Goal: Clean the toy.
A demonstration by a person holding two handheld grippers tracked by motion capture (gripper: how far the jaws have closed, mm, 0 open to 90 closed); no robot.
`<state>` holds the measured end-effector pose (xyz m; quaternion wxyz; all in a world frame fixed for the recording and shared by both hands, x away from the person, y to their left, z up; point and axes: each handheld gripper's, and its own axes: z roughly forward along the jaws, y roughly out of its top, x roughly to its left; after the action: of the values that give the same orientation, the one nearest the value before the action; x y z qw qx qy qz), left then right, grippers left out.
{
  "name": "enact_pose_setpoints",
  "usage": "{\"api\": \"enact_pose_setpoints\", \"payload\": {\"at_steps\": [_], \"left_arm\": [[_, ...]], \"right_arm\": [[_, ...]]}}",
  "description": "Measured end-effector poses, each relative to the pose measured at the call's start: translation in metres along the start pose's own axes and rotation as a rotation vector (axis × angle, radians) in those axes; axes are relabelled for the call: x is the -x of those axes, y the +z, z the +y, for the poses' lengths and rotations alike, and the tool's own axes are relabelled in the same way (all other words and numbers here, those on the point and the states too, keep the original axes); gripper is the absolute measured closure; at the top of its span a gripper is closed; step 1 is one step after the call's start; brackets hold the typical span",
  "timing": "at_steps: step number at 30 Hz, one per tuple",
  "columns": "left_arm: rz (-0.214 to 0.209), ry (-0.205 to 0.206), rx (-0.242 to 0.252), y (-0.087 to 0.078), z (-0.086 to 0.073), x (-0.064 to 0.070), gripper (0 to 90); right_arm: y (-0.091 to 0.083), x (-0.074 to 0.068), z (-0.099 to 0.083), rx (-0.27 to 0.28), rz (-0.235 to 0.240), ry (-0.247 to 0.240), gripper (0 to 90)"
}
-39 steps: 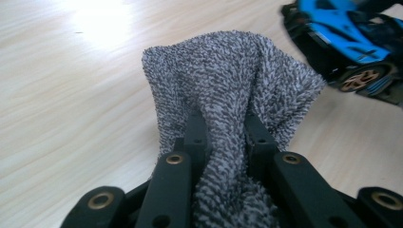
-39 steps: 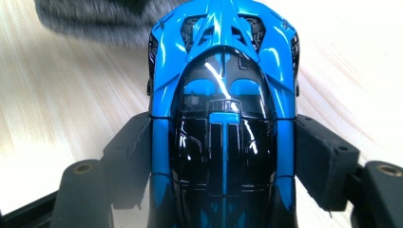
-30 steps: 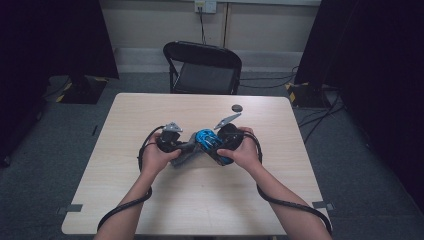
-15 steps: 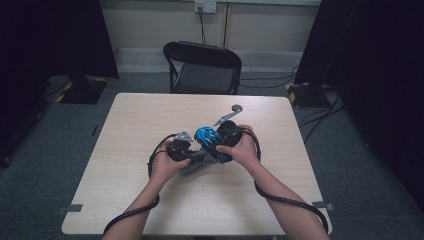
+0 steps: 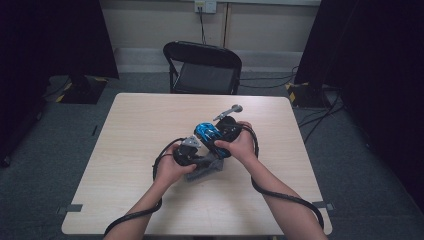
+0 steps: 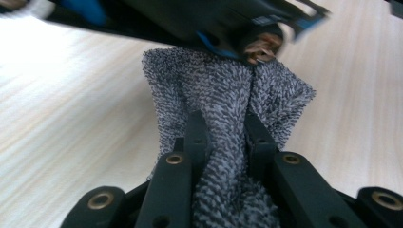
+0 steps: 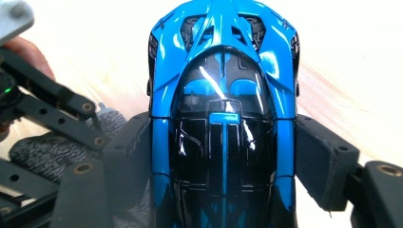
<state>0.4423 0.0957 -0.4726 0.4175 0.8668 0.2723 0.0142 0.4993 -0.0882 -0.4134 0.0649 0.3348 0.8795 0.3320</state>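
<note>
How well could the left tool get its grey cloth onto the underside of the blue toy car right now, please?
Probably well: the left tool grips the grey cloth, whose top edge already meets the underside of the blue toy car, which the right tool clamps by its sides, leaving that underside exposed.

Both grippers (image 5: 202, 161) (image 5: 212, 135) clamped, close together.
</note>
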Motion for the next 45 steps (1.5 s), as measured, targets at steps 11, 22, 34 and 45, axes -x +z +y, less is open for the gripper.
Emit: {"api": "enact_pose_setpoints", "payload": {"at_steps": [11, 22, 34, 45], "left_arm": [[0.095, -0.056, -0.018, -0.025, -0.01, -0.026, 75.9], [0.249, -0.114, 0.043, -0.063, -0.007, -0.059, 75.7], [0.236, -0.114, 0.09, -0.046, 0.006, -0.054, 75.8], [0.191, -0.077, 0.08, -0.033, 0.007, -0.042, 75.8]], "right_arm": [[-0.009, 0.007, -0.001, 0.013, -0.001, 0.012, 28.4], [-0.009, 0.004, -0.013, 0.005, 0.018, -0.001, 28.4], [-0.002, -0.008, -0.018, -0.009, 0.042, -0.031, 28.4], [0.002, -0.007, -0.013, 0.004, 0.044, -0.018, 28.3]]}}
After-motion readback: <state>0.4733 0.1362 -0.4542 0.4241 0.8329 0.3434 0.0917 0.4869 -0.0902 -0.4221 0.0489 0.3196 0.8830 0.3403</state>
